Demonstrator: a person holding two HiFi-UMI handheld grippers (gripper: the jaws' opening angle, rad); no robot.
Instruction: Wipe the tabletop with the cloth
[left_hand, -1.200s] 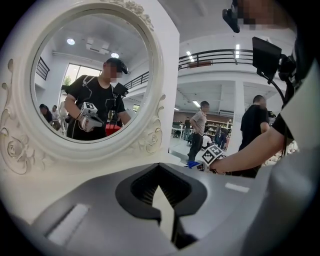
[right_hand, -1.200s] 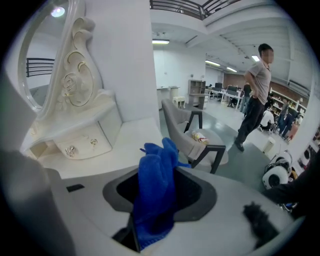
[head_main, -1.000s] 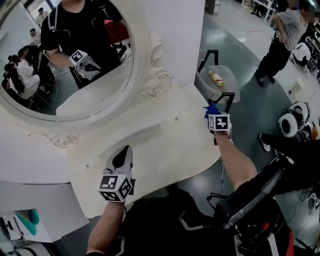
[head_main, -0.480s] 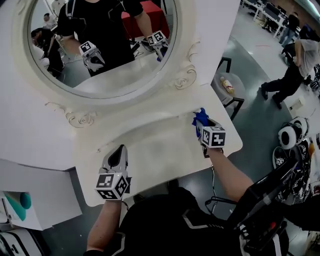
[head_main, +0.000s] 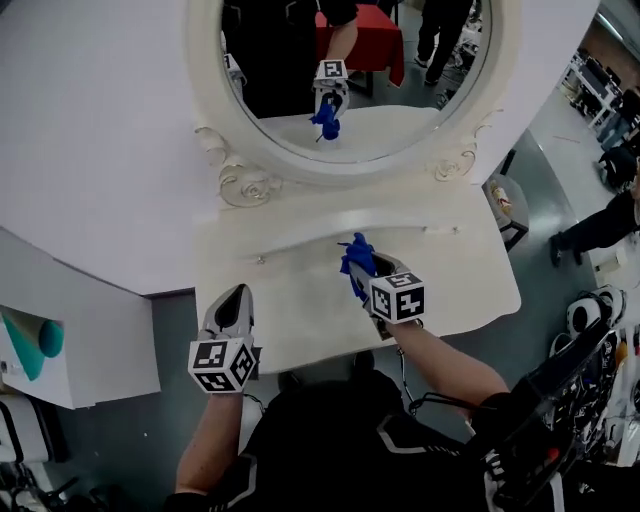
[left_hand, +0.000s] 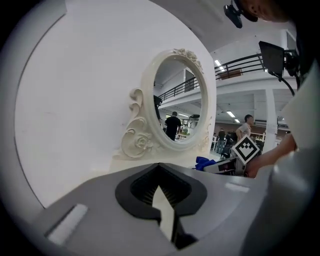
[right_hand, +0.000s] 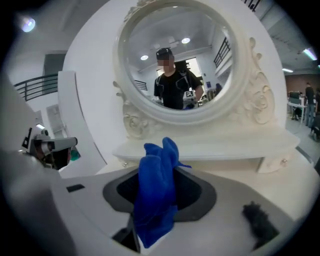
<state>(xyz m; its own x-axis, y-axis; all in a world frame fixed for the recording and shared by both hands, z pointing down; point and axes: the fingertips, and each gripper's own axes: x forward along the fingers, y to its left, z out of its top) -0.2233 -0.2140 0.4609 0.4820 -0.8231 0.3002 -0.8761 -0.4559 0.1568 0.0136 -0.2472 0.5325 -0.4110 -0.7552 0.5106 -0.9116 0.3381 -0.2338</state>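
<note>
The right gripper is clenched on the blue cloth, which bunches up out of its jaws and points ahead toward the mirror – its long axis running along the jaws. The tabletop lies directly beneath this claw and spreads to either side; whether the cloth touches it cannot be told. The left gripper sits well off to the left at the table's near edge, jaws together on nothing – so the wiping falls to the right.

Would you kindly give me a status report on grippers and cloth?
Right gripper shut on blue cloth, over the tabletop. Left gripper shut, empty, at its front edge. Nothing seen in the way.
</note>
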